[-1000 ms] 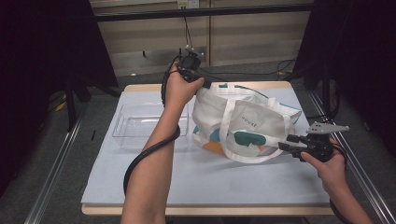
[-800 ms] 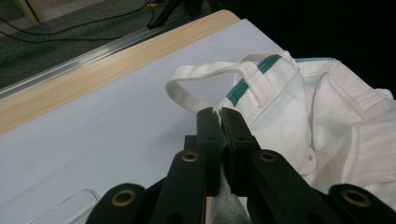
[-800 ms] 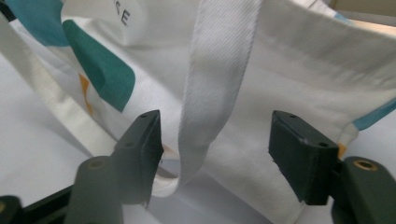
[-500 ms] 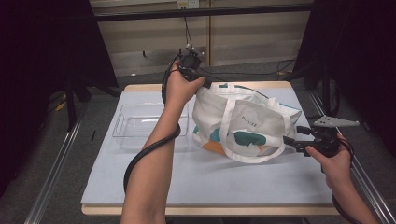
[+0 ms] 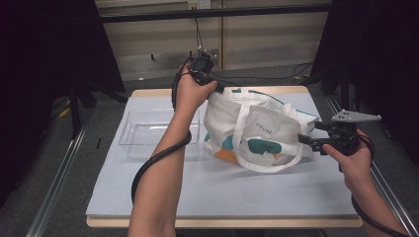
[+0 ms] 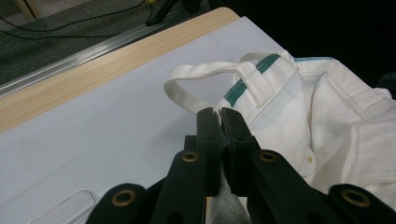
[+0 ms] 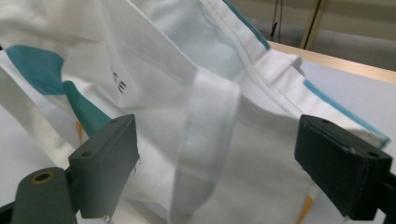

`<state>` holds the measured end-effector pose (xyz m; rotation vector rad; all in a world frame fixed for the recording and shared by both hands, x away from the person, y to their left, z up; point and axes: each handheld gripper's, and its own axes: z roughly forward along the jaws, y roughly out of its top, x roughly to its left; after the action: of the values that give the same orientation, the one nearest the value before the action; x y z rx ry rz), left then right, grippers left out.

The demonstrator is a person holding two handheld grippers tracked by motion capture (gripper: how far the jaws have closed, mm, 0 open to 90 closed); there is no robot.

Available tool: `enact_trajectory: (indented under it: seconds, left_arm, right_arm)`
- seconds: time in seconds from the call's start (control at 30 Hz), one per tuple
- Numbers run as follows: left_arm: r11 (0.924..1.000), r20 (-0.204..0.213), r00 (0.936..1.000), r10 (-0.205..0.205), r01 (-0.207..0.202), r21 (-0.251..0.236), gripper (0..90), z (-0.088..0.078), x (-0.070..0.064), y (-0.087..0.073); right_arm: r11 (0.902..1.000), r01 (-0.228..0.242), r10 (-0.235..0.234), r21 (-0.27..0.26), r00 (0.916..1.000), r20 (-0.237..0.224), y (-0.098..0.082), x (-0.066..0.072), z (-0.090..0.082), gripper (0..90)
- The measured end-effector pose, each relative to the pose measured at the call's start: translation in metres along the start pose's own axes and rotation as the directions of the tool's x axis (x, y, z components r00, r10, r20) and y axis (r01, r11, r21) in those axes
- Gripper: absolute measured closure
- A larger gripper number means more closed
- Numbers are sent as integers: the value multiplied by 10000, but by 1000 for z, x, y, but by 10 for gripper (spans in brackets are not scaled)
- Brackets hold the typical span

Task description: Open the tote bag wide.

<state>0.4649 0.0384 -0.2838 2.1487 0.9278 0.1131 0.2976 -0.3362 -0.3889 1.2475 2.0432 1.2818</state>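
On the table (image 5: 163,192), the left hand-held gripper (image 5: 213,88) pinches the tote bag's (image 5: 257,131) rim; the right hand-held gripper (image 5: 304,141) has just been opening, its jaws wide around loose fabric.

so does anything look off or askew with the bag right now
Nothing is spilled or damaged. The tote bag slumps crumpled on the table, its rim pinched up by the left gripper; the right gripper is open beside it.

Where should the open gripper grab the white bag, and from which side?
Best bet is the bag's top rim on the right side, near the teal trim. That folded edge is thin and sticks out toward the right hand-held gripper, whose jaws have just been opening and press on nothing. Come in level from the right. The left hand-held gripper already pinches the far rim.
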Motion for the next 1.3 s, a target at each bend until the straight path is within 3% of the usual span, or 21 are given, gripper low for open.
enact_trajectory:
  seconds: [0.07, 0.13, 0.27, 0.37, 0.43, 0.53, 0.63, 0.7, 0.77, 0.87, 1.0, 1.07, 1.3]
  left_arm:
    - [9999, -11, 9999, -141, 140, -96, 875, 1, -1, 0]
    - [10000, -9, 10000, 80, -80, 57, 875, 0, 0, 1]
    - [9999, 26, 9999, 136, -136, 97, 875, 0, 0, 1]
    - [9998, 67, 9998, -173, 174, -135, 875, 1, -1, 0]
    - [10000, 86, 9999, 54, -55, 46, 875, 1, 0, 0]
    - [10000, 50, 10000, 18, -18, 75, 875, 2, 0, -1]
    - [9999, 70, 9999, 80, -81, 136, 875, 3, 1, -2]
    - [10000, 129, 9999, -56, 55, 65, 874, 5, 1, -3]
    - [9999, 127, 9999, 10, -12, 114, 874, 5, 2, -3]
    - [9999, 87, 9999, -68, 67, 127, 874, 5, 1, -3]
    - [10000, 130, 9999, -30, 29, 93, 874, 6, 2, -4]
    - [9999, 115, 9999, 2, -3, 129, 873, 6, 2, -5]
    - [9999, 28, 9999, -148, 148, 87, 874, 7, 5, -7]
  right_arm:
    - [9999, 105, -105, -16, 9999, -105, 5, 3, 3, 136]
    - [9998, 202, -203, -36, 9997, -156, 10, 5, 7, 139]
    - [9995, 316, -314, 47, 9990, -334, 19, 9, 15, 145]
    - [9989, 477, -476, -2, 9974, -544, 25, 13, 23, 162]
    - [9987, 509, -508, -5, 9961, -718, 26, 15, 27, 180]
    - [9982, 594, -589, 68, 9966, -580, 25, 17, 31, 191]
    - [9982, 599, -595, 83, 9971, -477, 23, 17, 32, 288]
    - [9982, 606, -607, -42, 9941, -901, 23, 16, 32, 387]
    - [9981, 618, -622, -75, 9936, -947, 24, 16, 33, 303]
    - [9980, 625, -636, -133, 9913, -1153, 26, 19, 34, 431]
    - [9974, 727, -724, -27, 9892, -1275, 26, 23, 37, 506]
    - [9973, 726, -702, 106, 9865, -1476, 24, 27, 40, 644]
    - [9933, 1110, -1048, 322, 9827, -1526, 16, 33, 43, 784]
